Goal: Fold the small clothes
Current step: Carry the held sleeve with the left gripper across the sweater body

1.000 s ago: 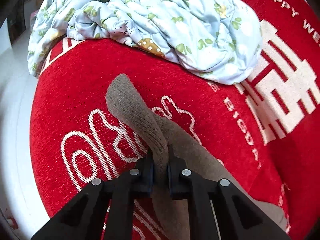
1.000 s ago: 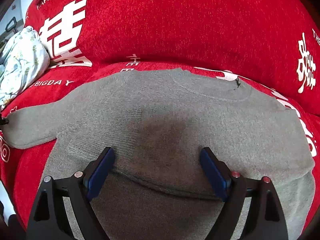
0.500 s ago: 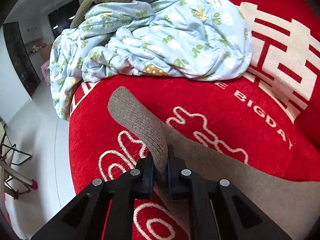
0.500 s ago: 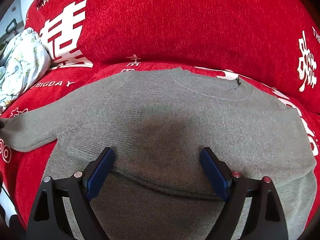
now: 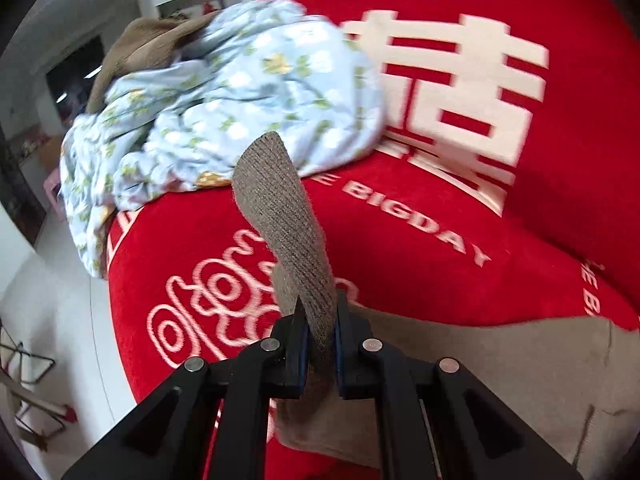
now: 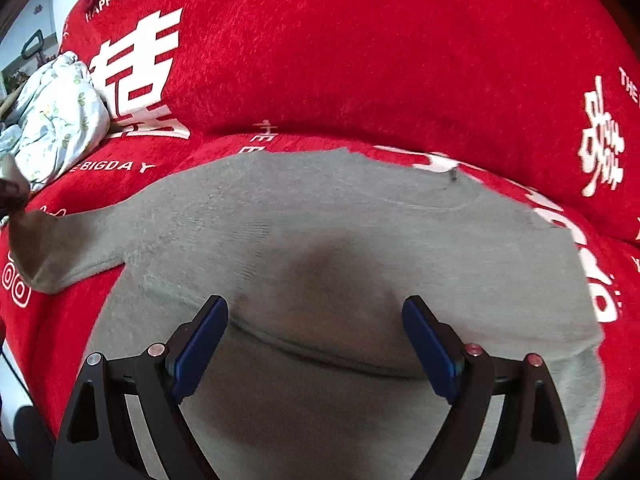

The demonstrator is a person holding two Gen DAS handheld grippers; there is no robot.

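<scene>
A grey knit sweater (image 6: 360, 240) lies flat on the red sofa seat, collar toward the backrest. My left gripper (image 5: 318, 320) is shut on the end of its left sleeve (image 5: 280, 216) and holds the cuff lifted off the seat; the raised sleeve also shows at the left edge of the right wrist view (image 6: 40, 248). My right gripper (image 6: 316, 320) is open, its blue-padded fingers spread wide just above the sweater's lower body.
A crumpled light-blue floral blanket (image 5: 224, 112) with a brown garment (image 5: 140, 48) on it is piled at the sofa's left end, also in the right wrist view (image 6: 56, 116). The red sofa cover (image 6: 360, 60) has white lettering. The floor (image 5: 48, 320) lies beyond the left edge.
My left gripper has lifted the sleeve cuff off the seat and carried it to the right, toward the sweater body. The right gripper has stayed open in place.
</scene>
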